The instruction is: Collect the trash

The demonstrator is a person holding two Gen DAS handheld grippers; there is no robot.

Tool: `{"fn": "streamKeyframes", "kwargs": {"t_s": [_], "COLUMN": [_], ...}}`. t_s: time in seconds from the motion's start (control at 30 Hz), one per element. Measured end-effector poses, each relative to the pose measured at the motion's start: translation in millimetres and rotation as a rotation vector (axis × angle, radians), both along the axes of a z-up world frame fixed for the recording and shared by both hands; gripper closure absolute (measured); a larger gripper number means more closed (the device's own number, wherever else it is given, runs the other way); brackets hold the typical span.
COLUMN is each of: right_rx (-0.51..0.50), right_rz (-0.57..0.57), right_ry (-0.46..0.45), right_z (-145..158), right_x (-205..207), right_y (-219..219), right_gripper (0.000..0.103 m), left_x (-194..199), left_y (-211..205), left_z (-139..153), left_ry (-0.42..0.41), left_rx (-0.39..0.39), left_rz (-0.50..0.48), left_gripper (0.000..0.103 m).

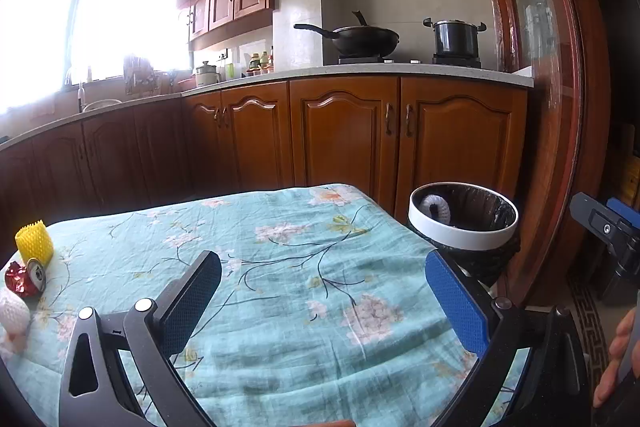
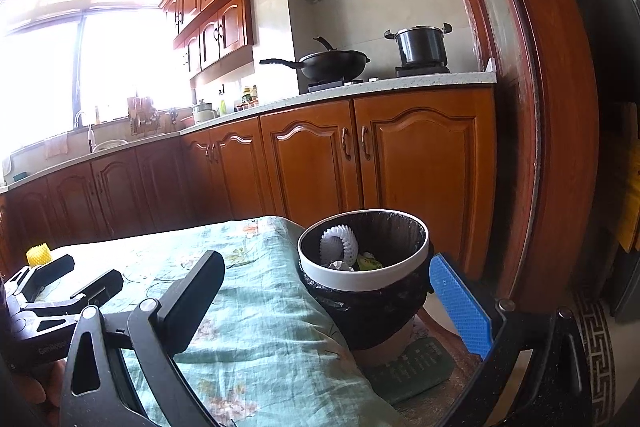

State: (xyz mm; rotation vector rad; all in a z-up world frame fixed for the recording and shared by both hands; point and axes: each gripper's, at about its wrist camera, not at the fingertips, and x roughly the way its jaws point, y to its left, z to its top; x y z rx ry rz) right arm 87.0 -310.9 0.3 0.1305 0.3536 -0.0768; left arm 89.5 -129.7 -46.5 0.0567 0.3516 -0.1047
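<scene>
Trash on the table: a yellow foam mesh sleeve (image 1: 34,242) stands upright near the far left corner of the tabletop; just in front of it lies a crushed red drink can (image 1: 25,277), and in front of that, at the left edge, a white foam mesh sleeve (image 1: 14,313).
Bin: a round wastebasket with a white rim and black liner (image 1: 464,233) stands on the floor just off the table's far right corner; inside it lie a curled white foam net (image 2: 339,243), crumpled paper and a green scrap.
Table: covered by a teal floral cloth (image 1: 280,267).
Left gripper (image 1: 324,303): jaws spread wide, nothing between them, above the near middle of the tabletop.
Right gripper (image 2: 326,301): jaws spread wide and empty, at the table's right edge, with the wastebasket seen between the fingers.
Surroundings: wooden kitchen cabinets (image 1: 344,131), with a black wok (image 1: 362,41) and a dark lidded pot (image 1: 456,37) on the stove.
</scene>
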Motion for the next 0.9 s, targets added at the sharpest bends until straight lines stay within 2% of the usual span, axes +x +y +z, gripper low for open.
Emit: {"fn": "streamKeyframes", "kwargs": {"t_s": [0.9], "right_rx": [0.003], "right_rz": [0.010], "right_ry": [-0.002], "right_z": [-1.1], "right_x": [-1.4], "right_y": [2.5], "right_gripper": [0.000], "left_x": [3.6], "left_y": [6.3], "left_z": [-2.6], "left_ry": [-0.004], "left_rx": [-0.001], "left_rz": [-0.015], "left_gripper": [0.001]}}
